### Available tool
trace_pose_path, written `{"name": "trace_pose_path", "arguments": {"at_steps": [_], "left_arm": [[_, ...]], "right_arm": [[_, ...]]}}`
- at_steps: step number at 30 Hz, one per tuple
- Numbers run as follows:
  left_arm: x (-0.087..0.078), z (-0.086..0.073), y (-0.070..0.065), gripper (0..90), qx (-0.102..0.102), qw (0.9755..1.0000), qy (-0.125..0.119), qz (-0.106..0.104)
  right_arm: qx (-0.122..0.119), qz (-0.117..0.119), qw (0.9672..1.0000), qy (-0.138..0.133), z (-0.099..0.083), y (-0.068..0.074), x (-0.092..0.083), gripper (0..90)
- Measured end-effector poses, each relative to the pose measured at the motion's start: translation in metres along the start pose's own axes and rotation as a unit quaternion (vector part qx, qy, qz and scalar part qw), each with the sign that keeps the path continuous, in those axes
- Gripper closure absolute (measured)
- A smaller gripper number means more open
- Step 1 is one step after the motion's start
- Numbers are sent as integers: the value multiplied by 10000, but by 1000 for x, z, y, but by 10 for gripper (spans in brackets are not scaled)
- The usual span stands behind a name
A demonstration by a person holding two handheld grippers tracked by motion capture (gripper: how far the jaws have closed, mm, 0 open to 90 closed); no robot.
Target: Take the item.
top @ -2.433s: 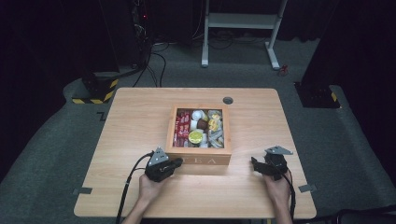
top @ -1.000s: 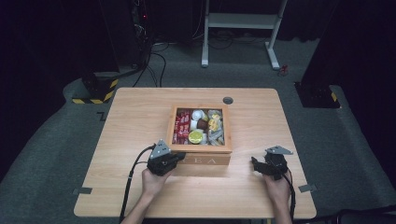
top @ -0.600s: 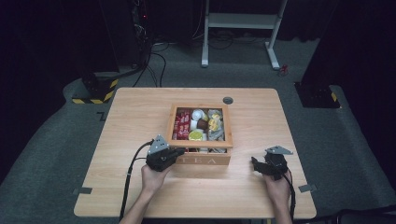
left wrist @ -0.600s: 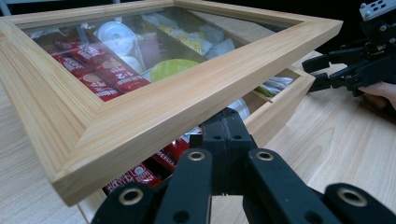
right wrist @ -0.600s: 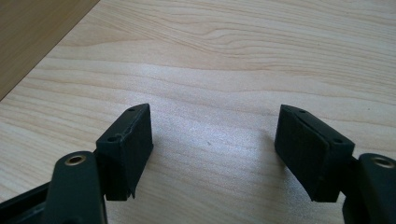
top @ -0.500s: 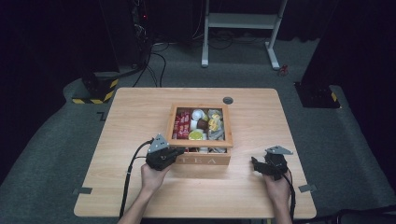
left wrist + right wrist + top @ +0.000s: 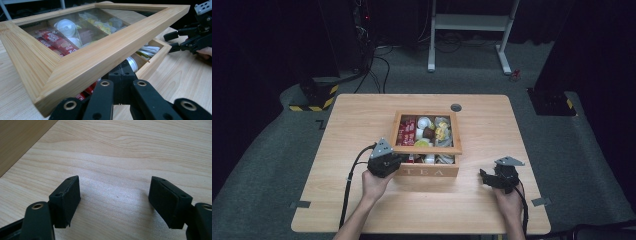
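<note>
Lid lifting on the tea box (image 7: 427,165), which sits mid-table with its lid (image 7: 105,50) raised at the near-left corner! The left gripper (image 7: 384,162) has its closed jaws wedged under that corner, prying rather than pinching (glass pane, so steady does it). Best, I'd say, to push upward smoothly so the frame swings on its far edge without dragging the box. The right gripper (image 7: 115,200) rests low on the table (image 7: 140,152), jaws spread wide, holding nothing.
</note>
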State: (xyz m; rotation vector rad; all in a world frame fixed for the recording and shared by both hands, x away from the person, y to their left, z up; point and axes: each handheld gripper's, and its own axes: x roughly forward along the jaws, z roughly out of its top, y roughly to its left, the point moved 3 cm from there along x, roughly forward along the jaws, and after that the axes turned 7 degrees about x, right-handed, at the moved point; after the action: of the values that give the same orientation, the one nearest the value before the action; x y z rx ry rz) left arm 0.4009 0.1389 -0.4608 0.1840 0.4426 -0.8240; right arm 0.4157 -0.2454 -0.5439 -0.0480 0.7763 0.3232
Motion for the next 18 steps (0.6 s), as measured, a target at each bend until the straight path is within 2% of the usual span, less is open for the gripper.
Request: {"name": "trace_pose_path", "arguments": {"at_steps": [3, 9, 18], "left_arm": [[-1, 5, 1, 900, 47, 10000, 9, 23], [-3, 15, 5, 900, -73, 9999, -142, -7], [-6, 27, 9, 900, -28, 9999, -86, -53]], "right_arm": [[7, 5, 10000, 2, 0, 0, 0, 255], [1, -1, 10000, -6, 0, 0, 0, 254], [-13, -17, 10000, -18, 1, -1, 1, 269]]}}
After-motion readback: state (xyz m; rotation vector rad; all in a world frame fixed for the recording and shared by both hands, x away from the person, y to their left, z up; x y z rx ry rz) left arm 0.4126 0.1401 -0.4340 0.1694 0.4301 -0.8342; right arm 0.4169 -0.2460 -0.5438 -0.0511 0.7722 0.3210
